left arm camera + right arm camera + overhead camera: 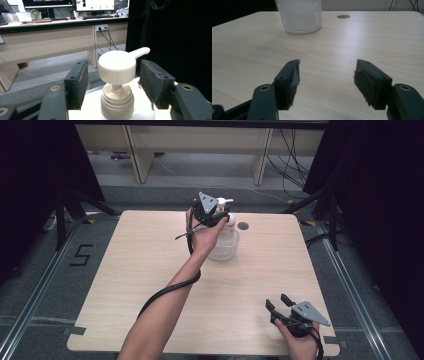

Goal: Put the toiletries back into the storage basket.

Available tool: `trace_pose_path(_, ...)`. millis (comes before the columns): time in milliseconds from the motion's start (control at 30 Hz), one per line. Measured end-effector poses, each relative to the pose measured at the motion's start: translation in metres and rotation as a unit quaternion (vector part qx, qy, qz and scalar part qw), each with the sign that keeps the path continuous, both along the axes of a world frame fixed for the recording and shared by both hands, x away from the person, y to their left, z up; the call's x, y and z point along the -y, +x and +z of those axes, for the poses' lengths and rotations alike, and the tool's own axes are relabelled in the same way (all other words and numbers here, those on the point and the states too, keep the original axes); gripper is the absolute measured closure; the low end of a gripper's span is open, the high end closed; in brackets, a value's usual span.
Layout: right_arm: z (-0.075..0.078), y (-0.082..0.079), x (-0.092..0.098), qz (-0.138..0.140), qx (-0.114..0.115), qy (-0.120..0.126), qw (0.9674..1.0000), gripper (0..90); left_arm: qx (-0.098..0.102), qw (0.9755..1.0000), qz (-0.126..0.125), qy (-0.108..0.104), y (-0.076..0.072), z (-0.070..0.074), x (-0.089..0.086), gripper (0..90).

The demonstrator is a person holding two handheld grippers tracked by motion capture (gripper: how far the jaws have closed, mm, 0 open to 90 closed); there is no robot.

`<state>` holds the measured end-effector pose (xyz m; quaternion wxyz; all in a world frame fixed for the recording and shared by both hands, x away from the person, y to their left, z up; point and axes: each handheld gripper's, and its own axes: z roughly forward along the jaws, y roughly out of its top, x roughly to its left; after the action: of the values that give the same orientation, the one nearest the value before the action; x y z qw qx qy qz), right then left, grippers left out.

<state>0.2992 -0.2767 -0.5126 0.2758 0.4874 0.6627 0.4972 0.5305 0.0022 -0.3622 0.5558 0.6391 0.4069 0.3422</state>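
Left gripper (113, 75) spread wide around the pump head (117, 66) of the bottle (224, 237) at the table's (150, 270) far middle, pads clear of it. Best lifted straight off, no nudging. Right gripper (327, 75) unclenched, empty, near corner.

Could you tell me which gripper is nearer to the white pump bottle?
Left. The left gripper straddles the pump bottle head with open jaws; the right gripper rests at the table's near corner.

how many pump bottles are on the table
1: the pump bottle stands in a white ribbed basket at the table's far middle, its pump head between the left gripper's open jaws.
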Motion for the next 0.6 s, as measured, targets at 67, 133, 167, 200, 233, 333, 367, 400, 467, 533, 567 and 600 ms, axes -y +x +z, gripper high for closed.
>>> trace_pose_path(67, 0.0, 0.0, 0.002, -0.002, 0.006, -0.012, 0.9999, 37.1, -0.003, 1.0, -0.001, 0.0, -0.002, 0.001, 0.0, 33.3)
trace_pose_path(133, 0.0, 0.0, 0.001, -0.002, 0.004, -0.012, 0.9999, 37.1, -0.008, 1.0, -0.001, 0.001, -0.004, 0.002, -0.001, 30.8)
trace_pose_path(167, 0.0, 0.0, 0.001, -0.002, 0.004, -0.012, 0.9999, 37.1, -0.008, 1.0, -0.001, 0.001, -0.004, 0.002, -0.001, 29.9)
trace_pose_path(200, 0.0, 0.0, 0.001, -0.002, 0.004, -0.011, 0.9999, 37.0, -0.01, 0.9999, -0.001, -0.001, -0.005, 0.002, -0.002, 29.9)
trace_pose_path(233, 0.0, 0.0, 0.0, 0.001, -0.001, 0.0, 1.0, 37.0, -0.014, 0.9999, -0.003, -0.002, -0.007, 0.002, -0.004, 28.2)
trace_pose_path(333, 0.0, -0.002, -0.002, -0.008, -0.01, 0.012, 0.9998, 37.0, -0.019, 0.9998, -0.006, 0.004, -0.01, 0.003, -0.006, 27.0)
trace_pose_path(367, 0.0, -0.001, -0.001, -0.007, -0.006, 0.008, 0.9999, 37.1, -0.021, 0.9997, -0.008, 0.005, -0.015, 0.004, -0.009, 26.5)
trace_pose_path(400, 0.0, -0.001, -0.001, -0.007, -0.006, 0.008, 0.9999, 37.1, -0.021, 0.9997, -0.008, 0.005, -0.015, 0.004, -0.009, 26.5)
trace_pose_path(467, -0.001, -0.001, -0.001, -0.009, -0.002, 0.013, 0.9999, 37.0, -0.024, 0.9996, -0.012, 0.005, -0.023, 0.005, -0.015, 26.4)
trace_pose_path(533, -0.001, -0.001, -0.001, -0.006, 0.002, 0.01, 0.9999, 37.0, -0.028, 0.9995, -0.014, 0.003, -0.025, 0.004, -0.018, 26.4)
trace_pose_path(567, -0.001, 0.0, 0.0, -0.003, 0.0, 0.006, 1.0, 37.0, -0.032, 0.9993, -0.019, -0.002, -0.028, 0.004, -0.02, 26.5)
trace_pose_path(600, -0.001, 0.0, 0.0, -0.001, 0.004, 0.005, 1.0, 37.0, -0.035, 0.9991, -0.022, -0.005, -0.03, 0.003, -0.022, 26.5)
